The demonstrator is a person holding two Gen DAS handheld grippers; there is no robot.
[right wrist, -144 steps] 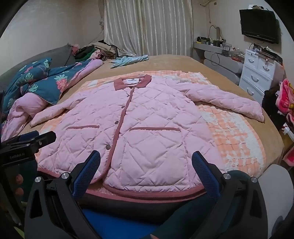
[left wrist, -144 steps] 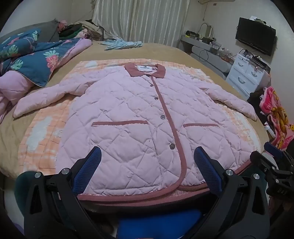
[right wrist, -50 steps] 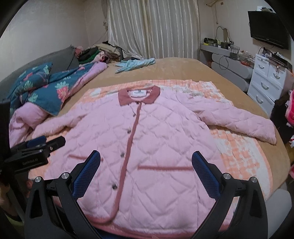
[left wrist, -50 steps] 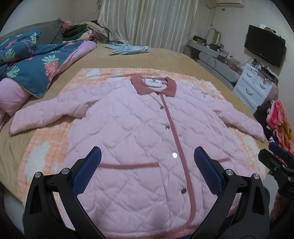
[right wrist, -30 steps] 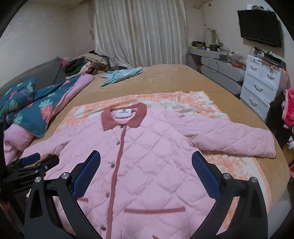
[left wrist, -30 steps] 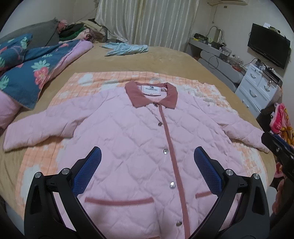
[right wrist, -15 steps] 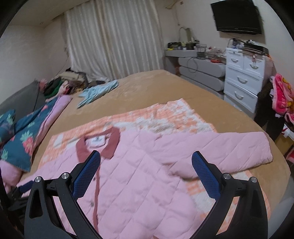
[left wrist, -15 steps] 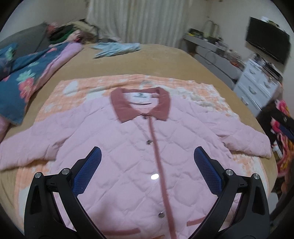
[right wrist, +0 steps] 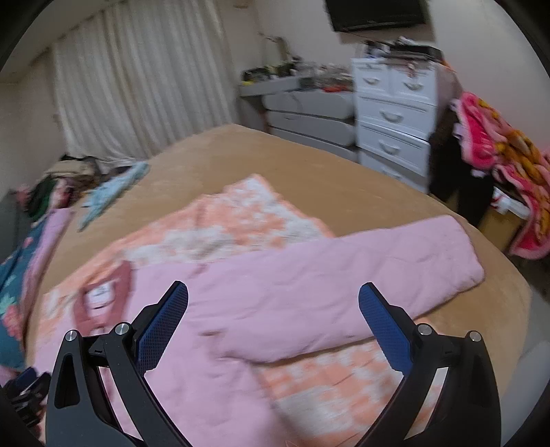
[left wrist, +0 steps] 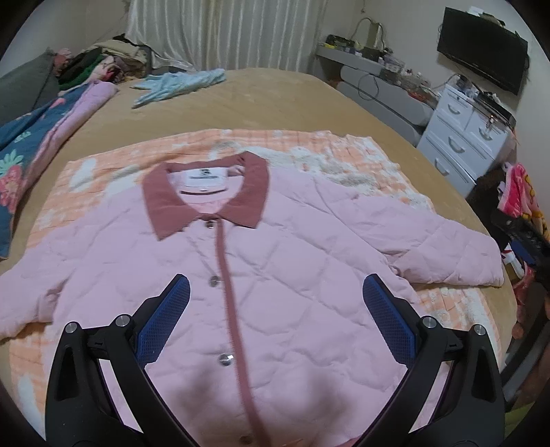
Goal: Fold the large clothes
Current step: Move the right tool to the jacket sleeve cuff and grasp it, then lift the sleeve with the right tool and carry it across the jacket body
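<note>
A pink quilted jacket [left wrist: 292,275] lies front-up and buttoned on an orange-and-white checked blanket [left wrist: 343,151] spread over a tan bed [left wrist: 275,99]. Its dusty-rose collar [left wrist: 206,196] points toward 12 o'clock in the left wrist view, with a white label inside it, and a rose placket with metal snaps runs down toward 6 o'clock. One sleeve [right wrist: 361,261] stretches toward 3 o'clock, its cuff near the bed's edge; the other reaches toward 9 o'clock.

The left gripper [left wrist: 275,316] hovers above the jacket's chest, its blue-padded fingers spread wide and holding nothing. The right gripper [right wrist: 273,323] hangs over the outstretched sleeve, likewise wide apart and empty; that view is blurred.

Further out, a light blue garment [left wrist: 178,84] lies on the bed at 11 o'clock, and a floral blue quilt [left wrist: 31,137] sits at 9 o'clock. A white drawer chest [left wrist: 467,137] stands at 2 o'clock, a black television [left wrist: 481,48] on the wall above it, and pale curtains [left wrist: 223,31] hang at 12 o'clock.
</note>
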